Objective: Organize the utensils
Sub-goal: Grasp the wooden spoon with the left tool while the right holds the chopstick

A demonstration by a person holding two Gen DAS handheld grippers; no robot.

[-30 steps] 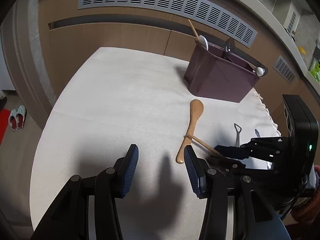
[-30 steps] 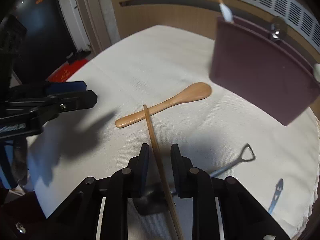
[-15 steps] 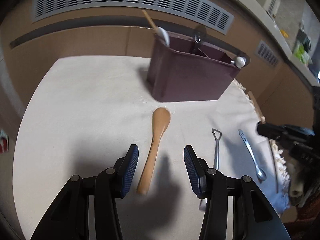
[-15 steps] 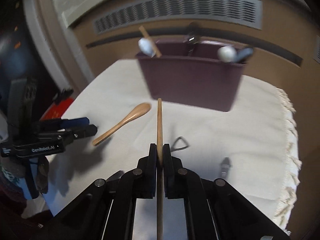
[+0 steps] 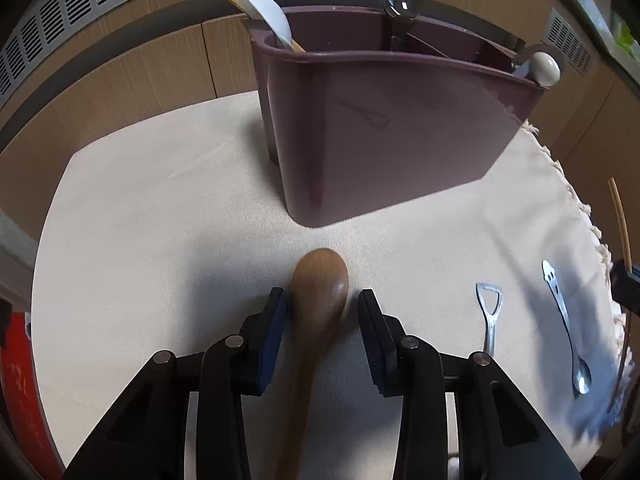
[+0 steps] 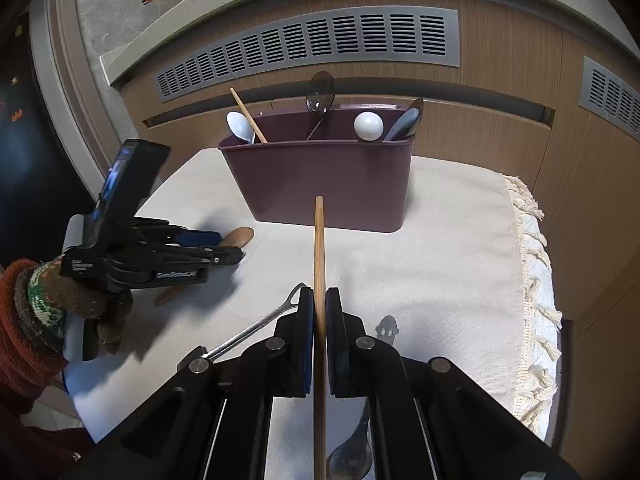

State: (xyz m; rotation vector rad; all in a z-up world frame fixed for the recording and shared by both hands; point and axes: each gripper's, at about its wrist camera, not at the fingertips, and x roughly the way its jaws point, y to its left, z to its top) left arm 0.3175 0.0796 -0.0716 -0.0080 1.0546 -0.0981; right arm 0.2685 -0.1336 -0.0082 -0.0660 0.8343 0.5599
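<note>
A wooden spoon (image 5: 320, 280) lies on the cream cloth in front of the purple caddy (image 5: 400, 140). My left gripper (image 5: 322, 300) straddles the spoon's bowl and its jaws are closing. The left pad is at the bowl's edge and a small gap shows at the right pad. My right gripper (image 6: 319, 300) is shut on a wooden chopstick (image 6: 319, 248), held above the cloth and pointing at the caddy (image 6: 320, 184). The right wrist view shows the left gripper (image 6: 228, 254) low over the spoon (image 6: 240, 237).
The caddy holds a white spoon (image 6: 240, 128), a chopstick, dark spoons and a white ball-ended utensil. A shovel-handled metal spoon (image 5: 490, 320) and a second metal spoon (image 5: 560, 312) lie on the cloth at the right. The fringed cloth edge (image 6: 532, 280) is on the right. A gloved hand (image 6: 52, 300) holds the left gripper.
My left gripper moved toward the caddy and came down around the spoon's bowl, its jaws narrowing. My right gripper shut on the chopstick, lifted it off the spoon and turned to face the caddy.
</note>
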